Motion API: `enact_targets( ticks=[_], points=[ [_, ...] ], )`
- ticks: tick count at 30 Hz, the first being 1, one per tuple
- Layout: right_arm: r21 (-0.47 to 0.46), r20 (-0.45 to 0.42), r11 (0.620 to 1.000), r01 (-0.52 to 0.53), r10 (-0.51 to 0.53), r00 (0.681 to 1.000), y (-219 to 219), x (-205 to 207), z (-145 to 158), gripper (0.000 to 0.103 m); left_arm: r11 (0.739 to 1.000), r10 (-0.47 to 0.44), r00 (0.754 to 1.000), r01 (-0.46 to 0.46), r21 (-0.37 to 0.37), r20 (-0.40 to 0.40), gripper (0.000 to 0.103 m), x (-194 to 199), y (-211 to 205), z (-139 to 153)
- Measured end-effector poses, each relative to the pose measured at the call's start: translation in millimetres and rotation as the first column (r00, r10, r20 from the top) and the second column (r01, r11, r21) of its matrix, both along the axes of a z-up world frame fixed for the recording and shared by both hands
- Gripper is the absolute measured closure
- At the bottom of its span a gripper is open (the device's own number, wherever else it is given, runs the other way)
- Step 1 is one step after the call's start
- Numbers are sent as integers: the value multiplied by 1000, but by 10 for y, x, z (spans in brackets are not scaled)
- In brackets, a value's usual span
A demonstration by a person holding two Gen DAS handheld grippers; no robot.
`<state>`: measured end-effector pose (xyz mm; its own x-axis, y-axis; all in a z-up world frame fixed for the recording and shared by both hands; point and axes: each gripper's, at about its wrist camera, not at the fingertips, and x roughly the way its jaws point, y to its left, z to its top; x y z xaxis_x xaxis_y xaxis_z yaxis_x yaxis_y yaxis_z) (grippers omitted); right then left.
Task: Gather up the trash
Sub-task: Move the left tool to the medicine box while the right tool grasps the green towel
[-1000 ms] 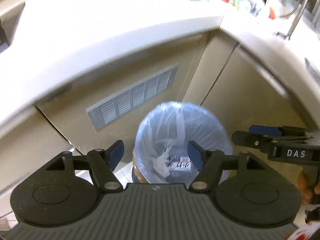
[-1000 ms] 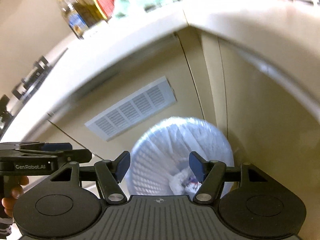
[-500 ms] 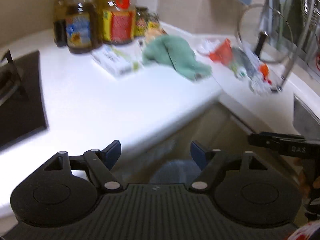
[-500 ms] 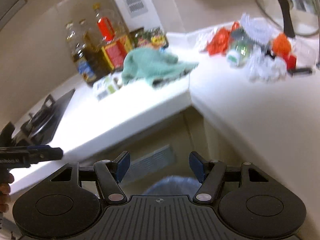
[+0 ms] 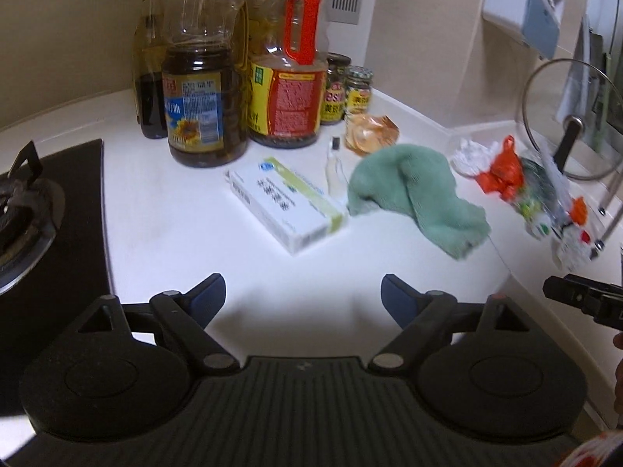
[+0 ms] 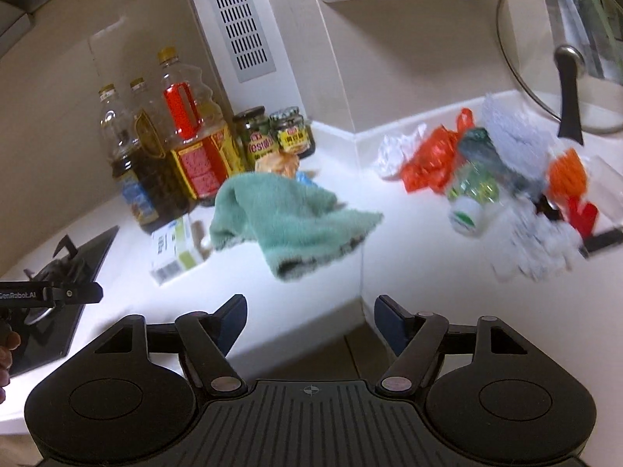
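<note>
Both grippers rose from bin to counter (image 5: 187, 233). Left gripper (image 5: 303, 297) and right gripper (image 6: 310, 317) empty, jaws opening. Trash (image 6: 479, 179) at 2 o'clock, beyond counter corner; bare counter ahead.

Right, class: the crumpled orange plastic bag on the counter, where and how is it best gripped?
Take the orange plastic bag by the loop sticking up at its top, probably coming from above. That raised bit is thin, so the fingers can close across it, and it stands clear of the white paper wad and plastic bottle beside it.
</note>
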<state>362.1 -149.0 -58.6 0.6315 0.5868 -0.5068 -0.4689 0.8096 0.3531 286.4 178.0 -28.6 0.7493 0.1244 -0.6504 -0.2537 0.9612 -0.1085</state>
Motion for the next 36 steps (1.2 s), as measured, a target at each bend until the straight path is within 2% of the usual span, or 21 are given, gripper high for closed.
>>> enact_targets(
  ticks=[7, 17, 28, 29, 31, 32, 35, 36],
  points=[
    [-2, 62, 1000, -31, 31, 998, 417, 354, 105, 20, 1000, 2, 1000, -2, 1, 13, 16, 361, 146, 14],
    [-87, 116, 996, -26, 36, 993, 1073, 806, -1, 20, 1000, 19, 1000, -19, -5, 8, 15, 801, 306, -76],
    [-140, 118, 990, 9, 7, 993, 1351, 1082, -178, 22, 999, 31, 999, -31, -36, -17, 14, 1099, 424, -220],
    [-145, 121, 989, 11, 7, 993, 1363, 1090, -184, 24, 999, 31, 999, -32, -38, -19, 14, 1120, 426, -234],
    [-150, 115, 989, 5, 13, 993, 1373, 1113, -198, 40, 999, 30, 999, -31, -41, -26, 13, 1168, 424, -261],
    [-152, 111, 988, 2, 15, 994, 1375, 1125, -207, 44, 999, 31, 999, -32, -41, -31, 13, 1194, 422, -276],
    [-152, 118, 988, -3, 21, 993, 1359, 1125, -215, 70, 998, 38, 998, -40, -44, -46, 13, 1274, 418, -323],
    [-147, 124, 989, -7, 25, 992, 1343, 1118, -208, 83, 998, 42, 998, -44, -42, -54, 13, 1301, 416, -340]
  ],
)
